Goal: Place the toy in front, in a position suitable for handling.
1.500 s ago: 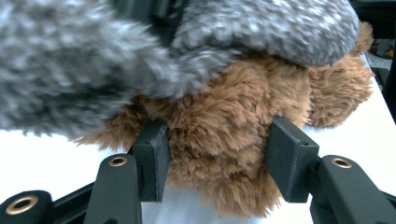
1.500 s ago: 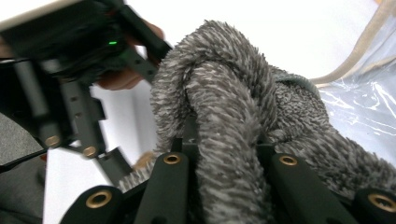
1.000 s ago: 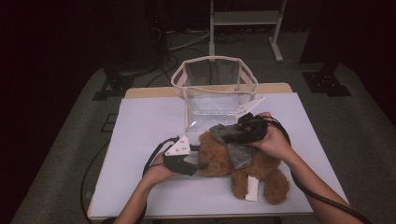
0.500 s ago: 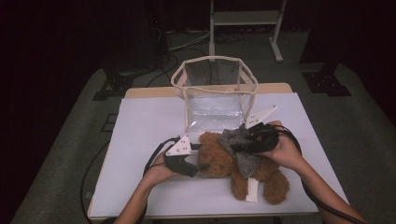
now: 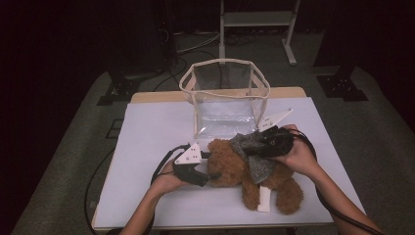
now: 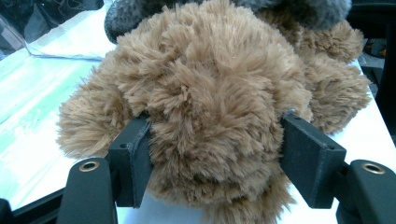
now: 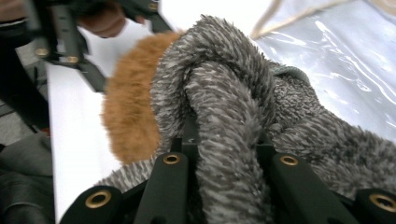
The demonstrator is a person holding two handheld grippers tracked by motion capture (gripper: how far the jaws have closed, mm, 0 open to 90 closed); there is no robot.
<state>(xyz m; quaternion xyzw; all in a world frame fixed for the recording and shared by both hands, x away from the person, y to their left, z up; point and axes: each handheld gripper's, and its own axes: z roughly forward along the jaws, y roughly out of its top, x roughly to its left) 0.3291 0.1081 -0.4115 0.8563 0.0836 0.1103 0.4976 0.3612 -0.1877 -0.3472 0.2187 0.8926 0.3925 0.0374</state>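
Observation:
A brown teddy bear [image 5: 276,183] lies on the white table [image 5: 147,132] with a grey fuzzy scarf [image 5: 252,154] around its neck. My left gripper [image 5: 208,169] is at the bear's head [image 6: 210,107]. Its jaws have just been closing, and both pads press into the fur on either side. My right gripper [image 5: 259,147] comes in from the right over the bear's chest. It is shut on a fold of the grey scarf [image 7: 224,107], which bulges up between its jaws [image 7: 224,149]. A white tag [image 5: 264,198] lies between the bear's legs.
A clear plastic bag [image 5: 225,98] with a beige rim stands open just behind the bear, near the table's far edge. Bare table spreads to the left and front. Cables trail from both grippers off the near edge.
The right hand has rolled with the scarf in its grip, so its grey plate now points up and right. The left hand has kept still at the bear's head.

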